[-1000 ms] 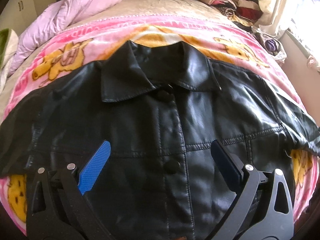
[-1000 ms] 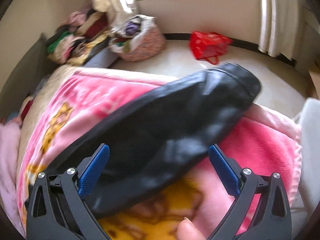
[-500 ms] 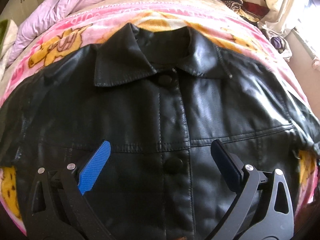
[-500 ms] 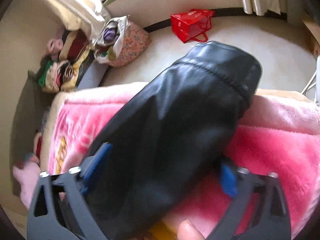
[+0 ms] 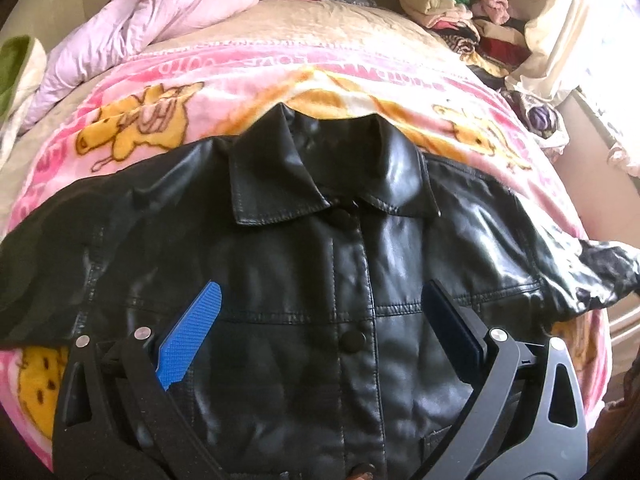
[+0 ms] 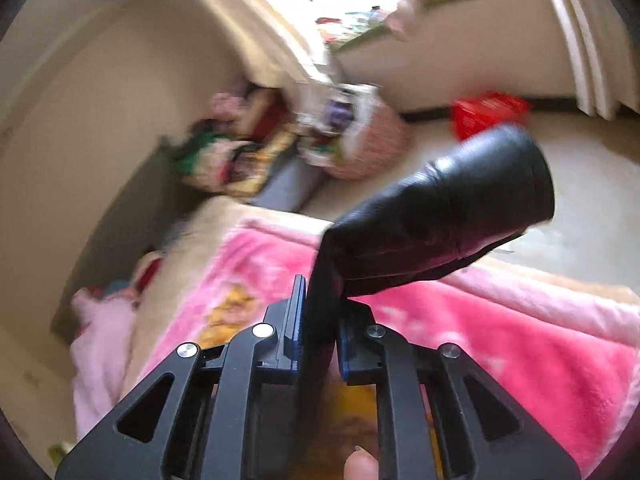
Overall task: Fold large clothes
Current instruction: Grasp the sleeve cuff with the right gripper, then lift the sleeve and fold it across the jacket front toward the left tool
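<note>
here the right hand-held gripper (image 6: 318, 312) pinches the black jacket sleeve (image 6: 448, 208); left hand-held gripper (image 5: 320, 304) gapes; blanket (image 5: 240, 72) lettering unreadable.

The jacket (image 5: 312, 288) lies front up on the blanket (image 5: 248, 80), which covers the bed (image 5: 320, 28), collar toward the far end. Behind it, a quilt (image 5: 160, 20) sits at the far left and a pile of clothes (image 5: 460, 20) at the far right. The sleeve (image 6: 440, 220) sticks out past the bed's edge over the floor (image 6: 592, 184), where a bag (image 6: 488, 114) sits near the wall.
</note>
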`<state>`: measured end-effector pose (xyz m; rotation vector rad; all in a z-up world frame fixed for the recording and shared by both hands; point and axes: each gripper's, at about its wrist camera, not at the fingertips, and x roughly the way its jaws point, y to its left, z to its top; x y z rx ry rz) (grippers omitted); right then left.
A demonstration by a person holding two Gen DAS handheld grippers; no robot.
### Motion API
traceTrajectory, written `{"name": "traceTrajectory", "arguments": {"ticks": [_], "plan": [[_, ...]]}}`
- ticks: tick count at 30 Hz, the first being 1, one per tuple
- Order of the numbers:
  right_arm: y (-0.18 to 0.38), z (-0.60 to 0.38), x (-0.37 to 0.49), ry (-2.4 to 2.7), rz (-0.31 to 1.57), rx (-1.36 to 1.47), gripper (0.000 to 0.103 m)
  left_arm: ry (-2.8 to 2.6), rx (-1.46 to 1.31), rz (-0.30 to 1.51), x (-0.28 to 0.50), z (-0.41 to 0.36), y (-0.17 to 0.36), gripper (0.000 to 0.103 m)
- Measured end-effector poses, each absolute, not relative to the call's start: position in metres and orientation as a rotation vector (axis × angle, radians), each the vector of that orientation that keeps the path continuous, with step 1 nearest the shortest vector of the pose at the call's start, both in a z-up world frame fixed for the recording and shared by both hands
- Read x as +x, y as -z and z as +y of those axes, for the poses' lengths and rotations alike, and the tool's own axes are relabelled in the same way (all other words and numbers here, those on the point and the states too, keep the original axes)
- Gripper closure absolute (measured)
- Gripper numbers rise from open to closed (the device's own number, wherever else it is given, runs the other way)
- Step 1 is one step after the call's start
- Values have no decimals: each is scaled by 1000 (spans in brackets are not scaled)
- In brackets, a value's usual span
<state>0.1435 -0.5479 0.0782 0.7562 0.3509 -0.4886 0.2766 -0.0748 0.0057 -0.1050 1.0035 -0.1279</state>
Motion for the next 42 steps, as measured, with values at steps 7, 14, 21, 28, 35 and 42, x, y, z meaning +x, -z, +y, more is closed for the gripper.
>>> {"name": "traceTrajectory", "arguments": {"ticks": [7, 14, 21, 28, 35, 42], "plan": [[-128, -467, 179, 208, 313, 564, 94, 136, -139, 978, 273, -53, -21, 9], [-152, -380, 200, -29, 310, 446, 94, 139, -195, 957, 272, -26, -40, 9], [-164, -307, 207, -238, 306, 339, 95, 139, -277, 938, 269, 7, -54, 9], [-143, -231, 205, -415, 383, 215, 95, 171, -416, 912, 264, 50, -61, 9], [-82, -148, 211, -516, 572, 83, 95, 207, -521, 897, 258, 85, -55, 9], [-28, -108, 224, -513, 739, 54, 94, 259, -536, 932, 250, 91, -36, 9]]}}
